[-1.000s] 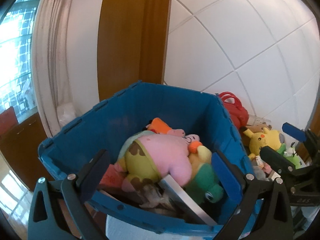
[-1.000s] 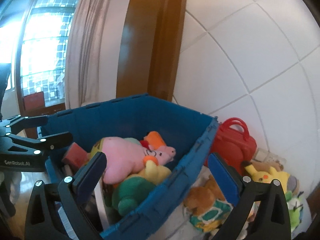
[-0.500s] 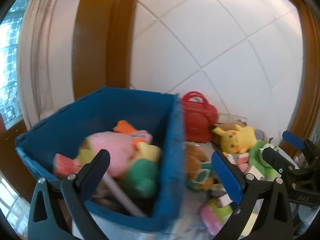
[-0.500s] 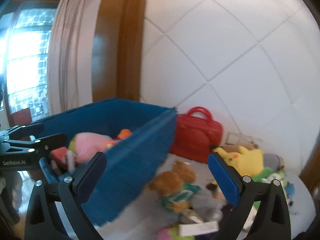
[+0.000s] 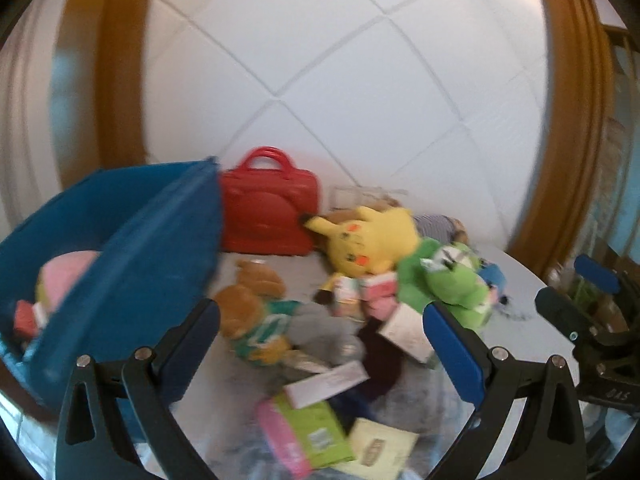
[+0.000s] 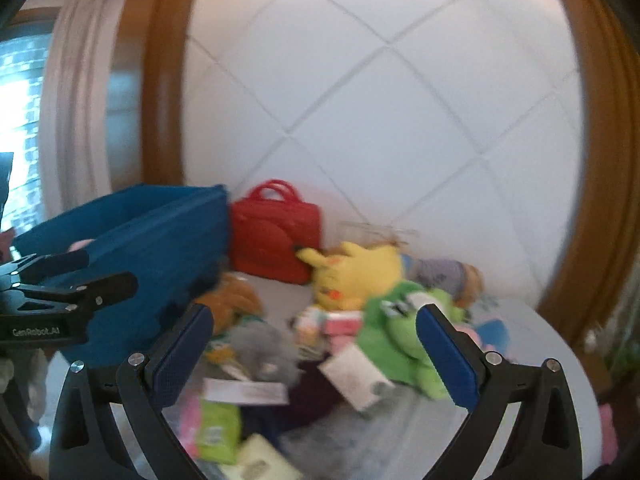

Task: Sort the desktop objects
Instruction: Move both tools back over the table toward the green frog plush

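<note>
Since a second ago you swung both claws off the blue bin – then mid-frame, now at the left edge – toward the clutter at centre. Your left claw and right claw both hung spread wide, holding nothing. The bin held a pink plush; loose on the desk lay one yellow plush, one green plush, one brown bear, one red bag and several blurred packets, uncountable. You seemed between picks – next you'd need to choose one item and lower a claw squarely over it.
</note>
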The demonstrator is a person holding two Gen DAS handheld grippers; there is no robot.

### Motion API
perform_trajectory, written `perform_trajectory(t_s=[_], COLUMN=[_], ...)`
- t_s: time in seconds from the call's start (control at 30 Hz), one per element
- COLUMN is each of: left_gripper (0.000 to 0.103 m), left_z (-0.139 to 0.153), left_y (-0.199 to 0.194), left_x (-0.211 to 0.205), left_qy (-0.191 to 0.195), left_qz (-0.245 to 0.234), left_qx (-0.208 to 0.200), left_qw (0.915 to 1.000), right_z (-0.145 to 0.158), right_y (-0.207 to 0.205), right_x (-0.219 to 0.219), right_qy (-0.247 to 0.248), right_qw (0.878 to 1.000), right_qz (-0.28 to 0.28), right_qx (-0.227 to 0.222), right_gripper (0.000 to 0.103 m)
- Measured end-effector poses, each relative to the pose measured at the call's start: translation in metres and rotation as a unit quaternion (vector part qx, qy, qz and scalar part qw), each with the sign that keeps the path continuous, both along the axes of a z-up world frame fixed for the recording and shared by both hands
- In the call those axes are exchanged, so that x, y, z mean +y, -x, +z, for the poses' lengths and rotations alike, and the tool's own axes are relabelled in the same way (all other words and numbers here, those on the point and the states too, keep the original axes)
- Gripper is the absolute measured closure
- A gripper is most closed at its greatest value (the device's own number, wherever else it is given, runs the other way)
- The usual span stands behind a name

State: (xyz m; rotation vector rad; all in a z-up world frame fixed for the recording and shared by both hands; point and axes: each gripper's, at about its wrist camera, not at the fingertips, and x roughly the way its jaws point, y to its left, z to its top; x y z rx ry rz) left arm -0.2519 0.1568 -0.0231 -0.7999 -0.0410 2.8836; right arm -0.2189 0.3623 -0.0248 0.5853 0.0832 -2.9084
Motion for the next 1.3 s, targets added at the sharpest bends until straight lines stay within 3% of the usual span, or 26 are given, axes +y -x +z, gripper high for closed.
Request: perform_trajectory(t_s=[0.3,0.53,0.7,0.9,1.13,1.3], left_gripper=[0.000,0.000,0.000,0.000,0.000,0.000], left_z=[-0.008,-0.032,-0.047,-0.071,-0.099,-0.116], left_y=[0.027,0.052,0.076,0.120,0.182,0.223], left_x=[0.070,0.100,0.126,0.171,0.232,0.273], left_qy=[0.002,0.006,0.013,0.020,0.051,0.094], left_qz=[-0.096,-0.133,-0.132,-0.125,-0.119,-0.125], left_qx=[-0.005,-0.031,-0.045,-0.067,-0.088,-0.090], left_qw=[0.9954,0.9906,0.9901,0.9897,0.9877,0.9836], right_z=[-0.006,-0.031,-0.049,-0.089,-0.136,-0.164], right_y=[-0.008,0.010,0.023,0.072,0.126,0.160], right_x=[0.065,0.100,0.125,0.167,0.222,0.262], right_qy=[0.009,0.014,0.018,0.021,0.055,0.114], right_qw=[0.996,0.991,0.986,0.982,0.973,0.963], right_qz=[-0.091,-0.129,-0.154,-0.145,-0.149,-0.152], right_qx=[-0.012,-0.044,-0.068,-0.117,-0.168,-0.191], right_gripper=[0.000,0.000,0.000,0.000,0.000,0.000])
